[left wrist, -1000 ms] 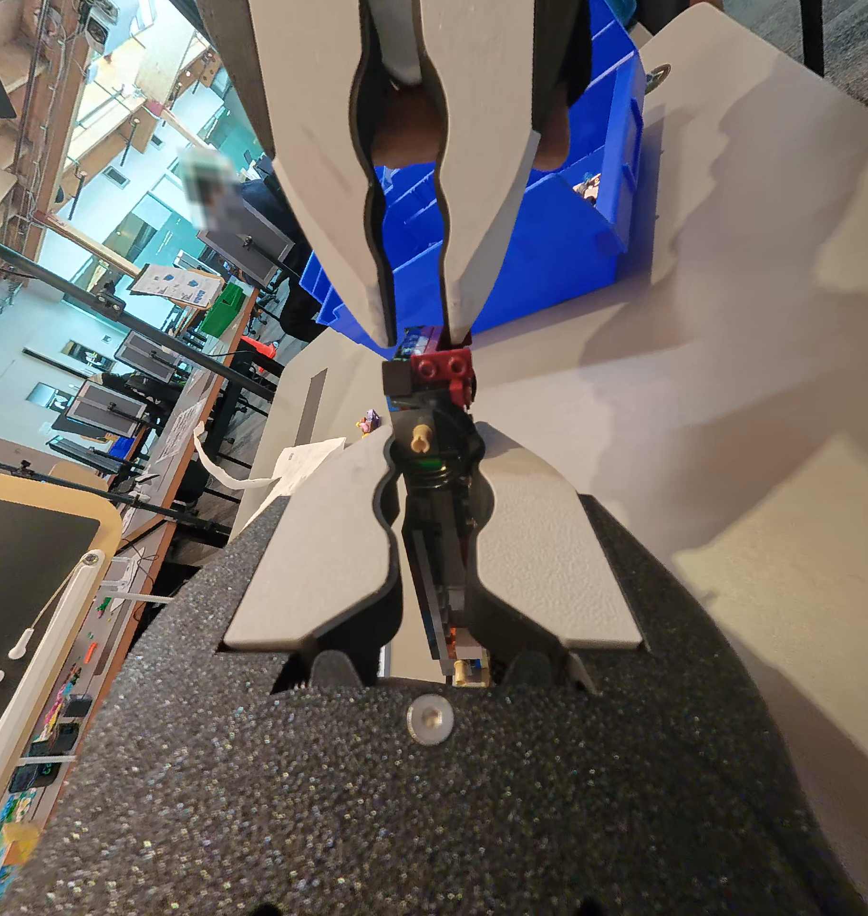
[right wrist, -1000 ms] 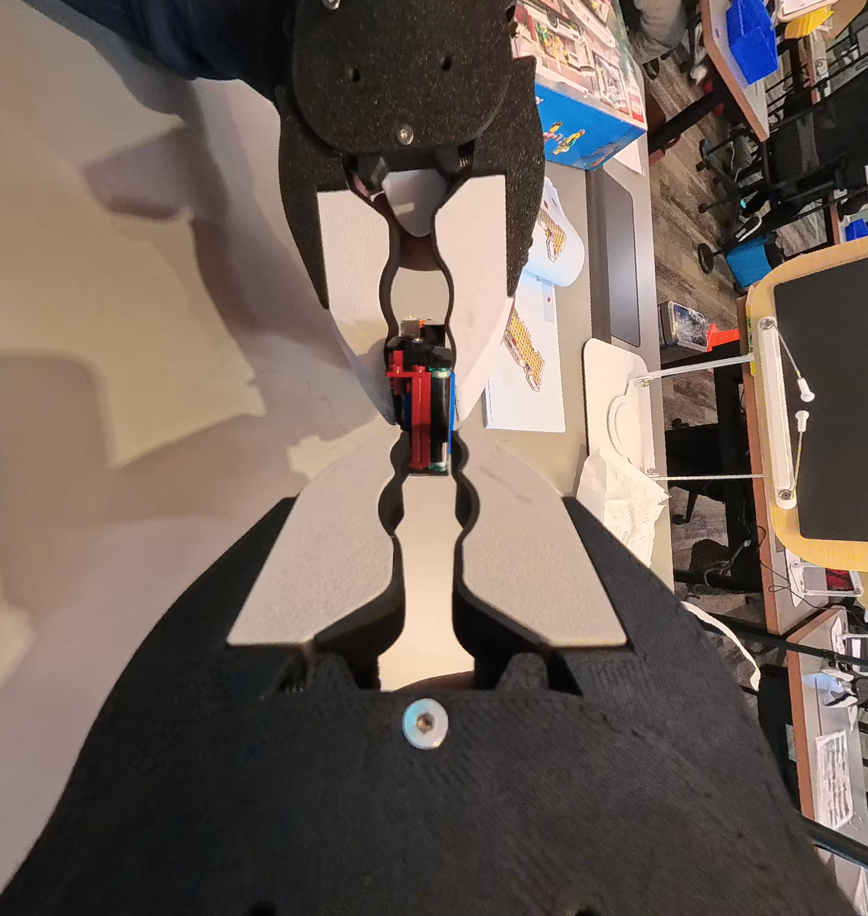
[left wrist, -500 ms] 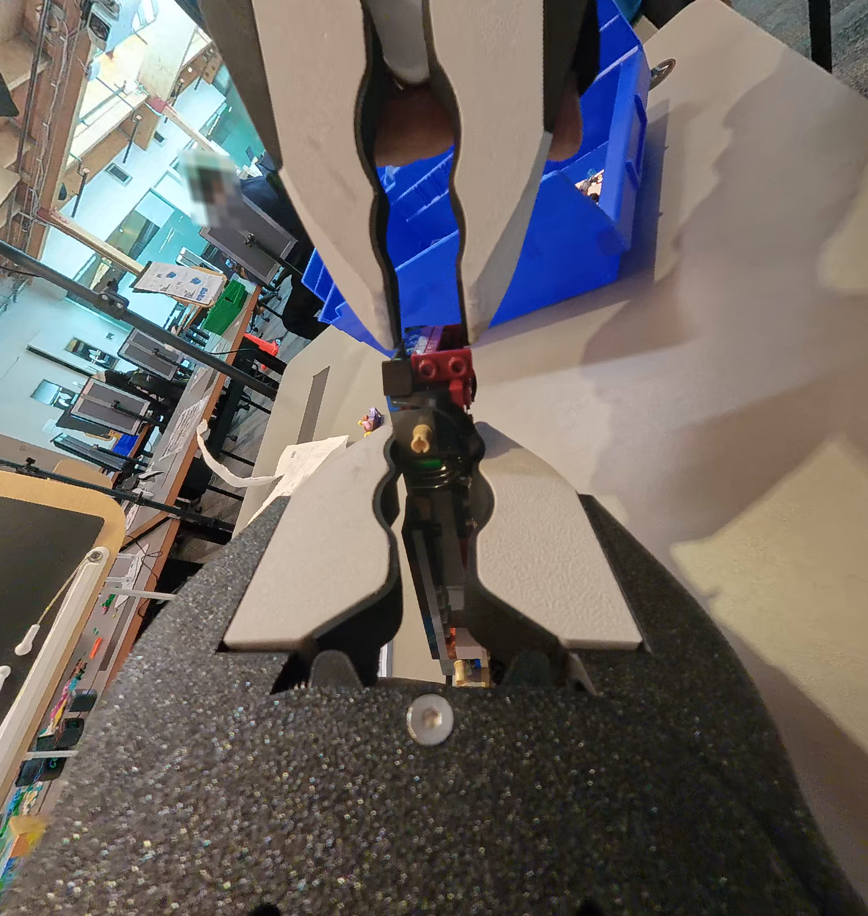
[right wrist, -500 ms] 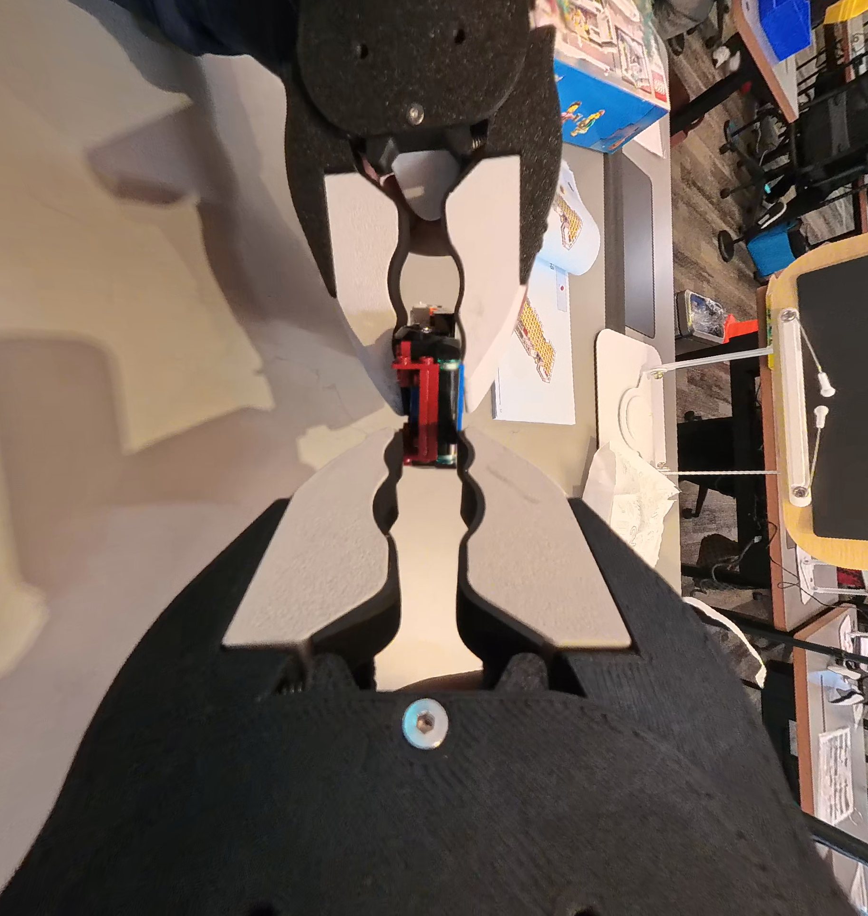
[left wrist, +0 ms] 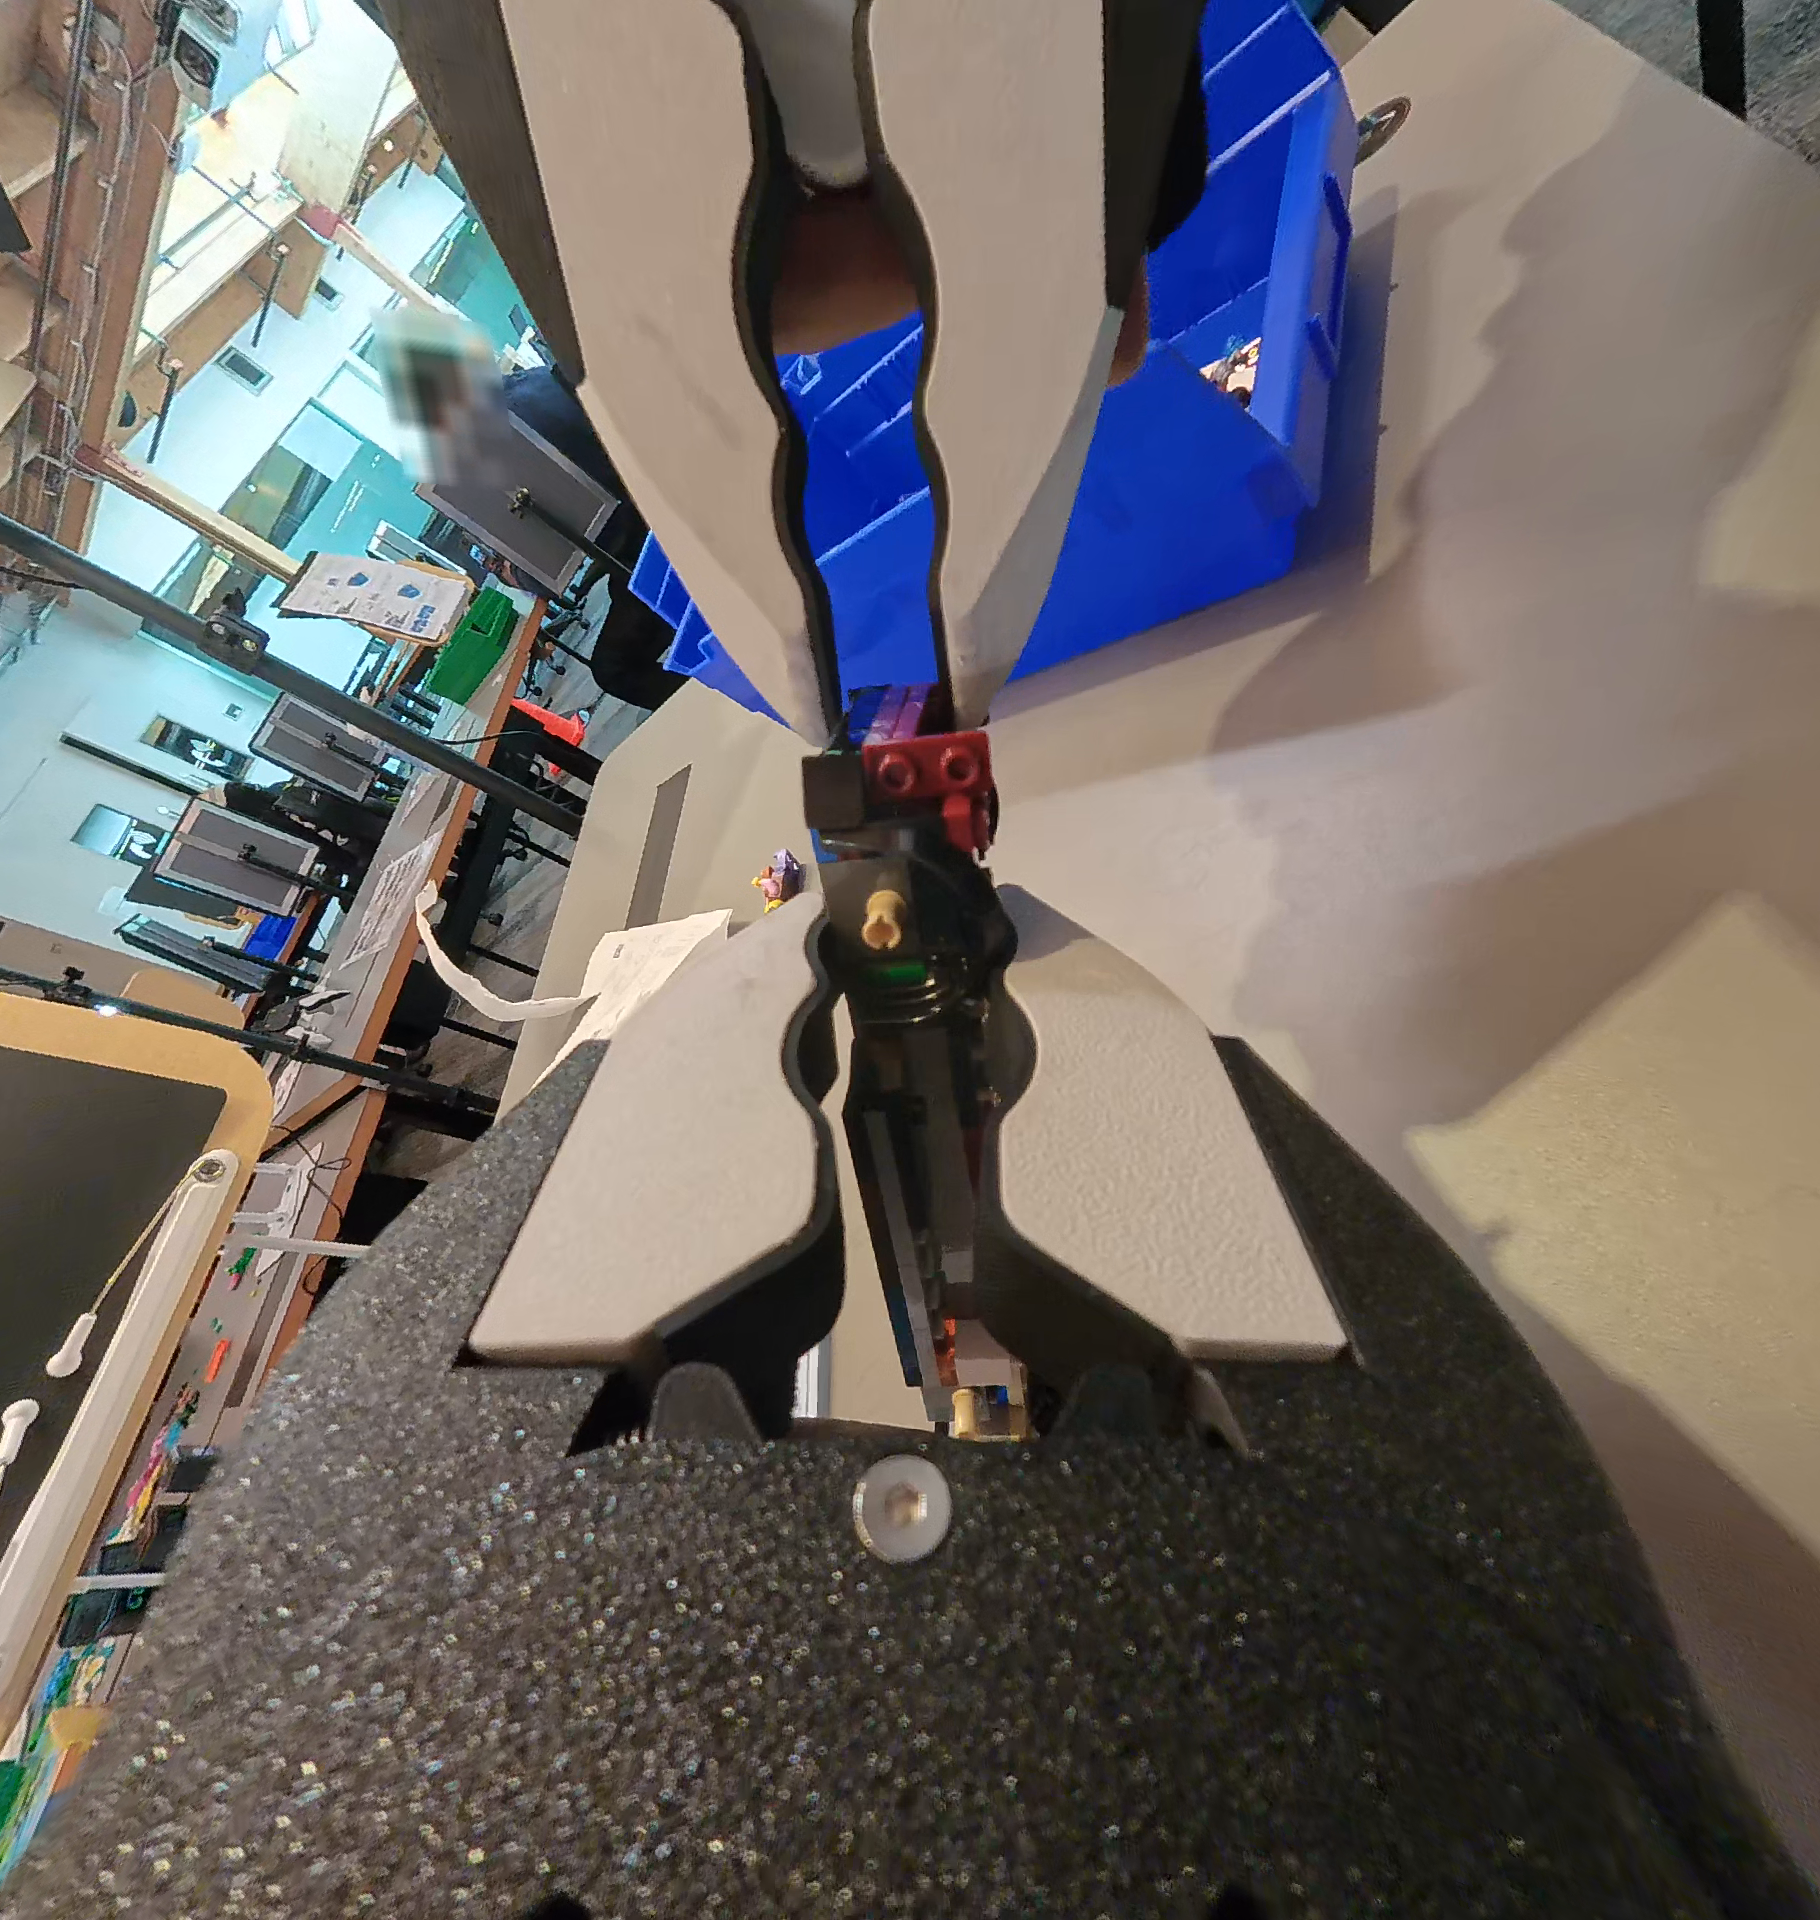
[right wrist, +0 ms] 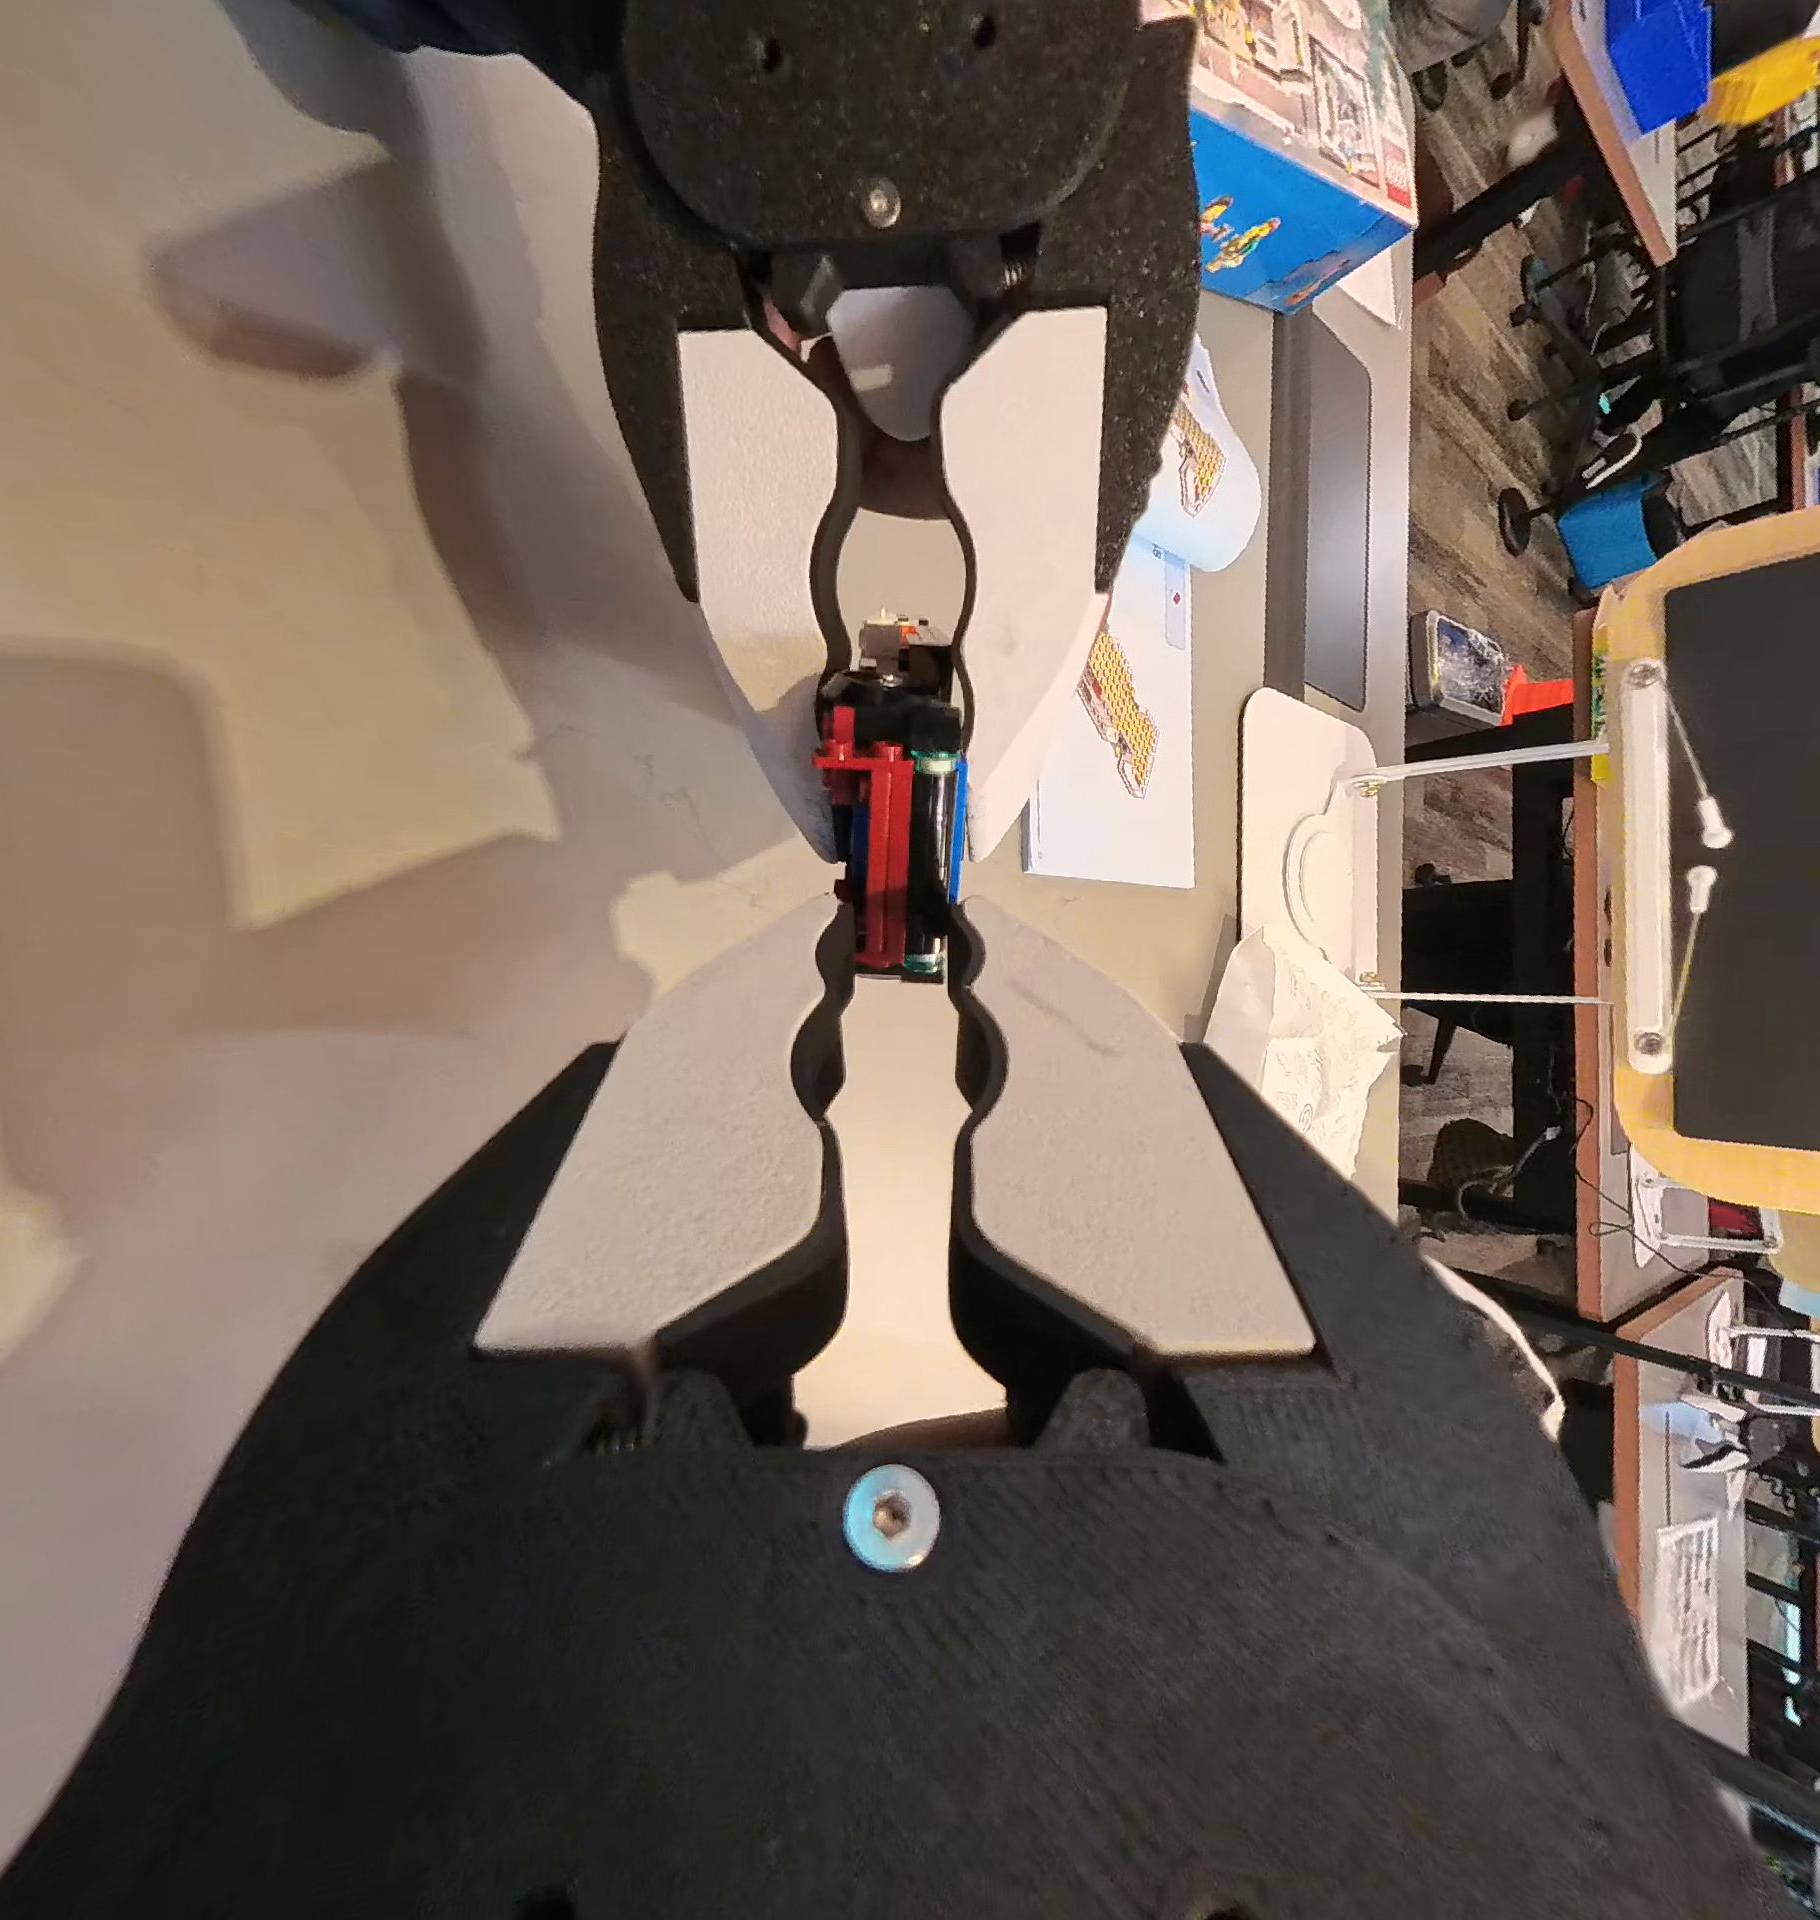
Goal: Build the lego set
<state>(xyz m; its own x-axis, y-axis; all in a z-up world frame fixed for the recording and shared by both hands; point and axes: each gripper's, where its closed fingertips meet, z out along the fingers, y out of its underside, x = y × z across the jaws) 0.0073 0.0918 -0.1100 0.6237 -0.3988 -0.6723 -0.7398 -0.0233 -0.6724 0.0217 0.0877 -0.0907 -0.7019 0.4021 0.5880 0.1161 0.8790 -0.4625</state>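
From my left wrist camera, the left gripper point(left wrist: 911, 935) has its jaws pinching a small brick-built assembly of black, dark red and blue plastic pieces point(left wrist: 911, 1039), which runs back between the grey fingers point(left wrist: 677, 1143) toward the camera, held above the pale grey bench point(left wrist: 1508, 779). The right gripper point(left wrist: 890, 717) comes in from the top of the frame and meets the same model at its far end, just above a dark red studded plate point(left wrist: 927, 771) and a tan peg point(left wrist: 878, 921). That gripper's broad fingers block much of a row of blue plastic storage bins point(left wrist: 1218, 488) standing behind. A small purple figure point(left wrist: 778, 878) and a white printed sheet point(left wrist: 646, 951) lie near the bench's far edge.

From my right wrist camera, the right gripper point(right wrist: 898, 914) has its jaws clamped on the model's end, where red bars, a blue strip and a black cylinder show side by side. The left gripper's black body fills the top of the frame. Only this view shows a white instruction booklet point(right wrist: 1114, 790), a blue printed box point(right wrist: 1290, 239), a crumpled sheet point(right wrist: 1301, 1039) and a white tray point(right wrist: 1311, 831) beyond.
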